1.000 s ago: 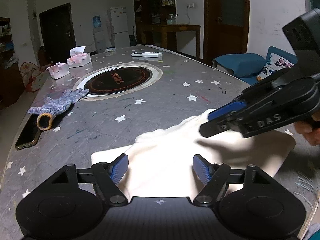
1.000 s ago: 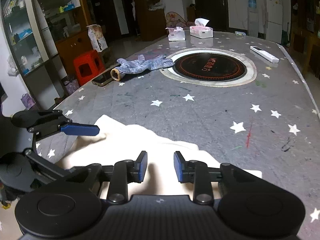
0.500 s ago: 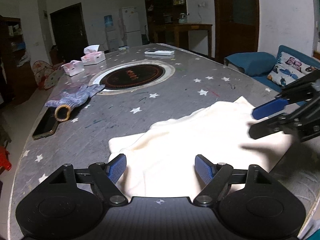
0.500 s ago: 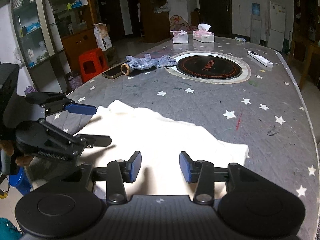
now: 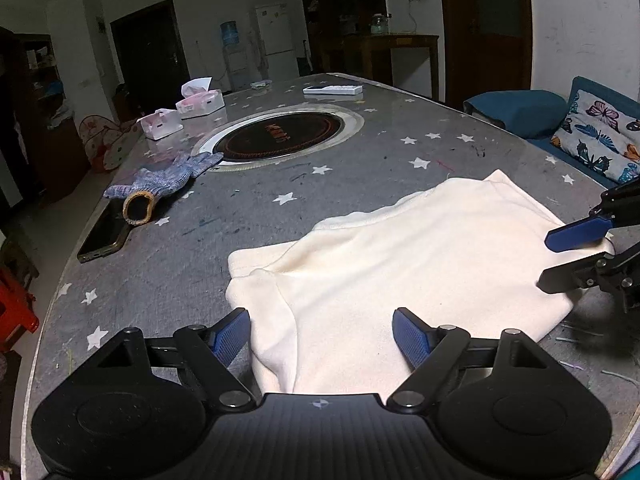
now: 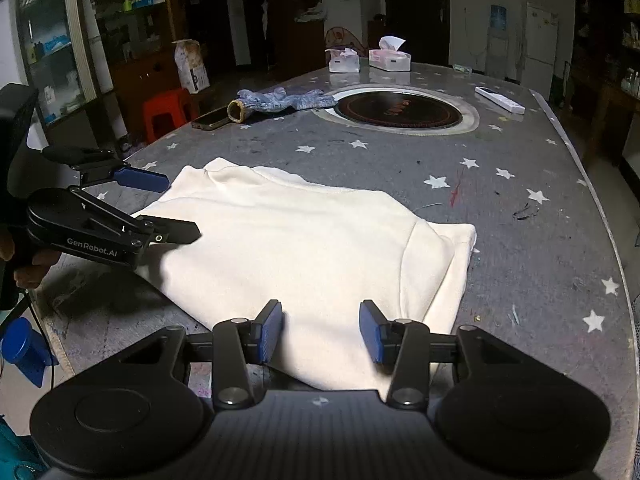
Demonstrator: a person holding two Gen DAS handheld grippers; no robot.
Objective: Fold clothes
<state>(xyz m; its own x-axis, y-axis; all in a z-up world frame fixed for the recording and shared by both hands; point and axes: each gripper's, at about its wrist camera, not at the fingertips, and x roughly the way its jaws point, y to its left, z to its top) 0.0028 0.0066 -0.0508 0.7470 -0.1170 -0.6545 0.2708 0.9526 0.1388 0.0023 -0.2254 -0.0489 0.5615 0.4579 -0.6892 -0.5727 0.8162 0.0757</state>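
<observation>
Cream garment (image 5: 400, 256) lies folded flat on the counter (image 5: 360, 168); both hand-held grippers, left (image 5: 322, 332) and right (image 6: 320, 330), hover spread, gripping nothing.

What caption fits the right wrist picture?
Two open tools, right tool and left tool, around a folded cream garment.

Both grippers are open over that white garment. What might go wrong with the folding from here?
The garment is thick and layered, so the left gripper may pinch only the top layer and undo the fold. Its near edge lies close to the table edge and might slide off. The sleeve bulges and may crease unevenly.
</observation>
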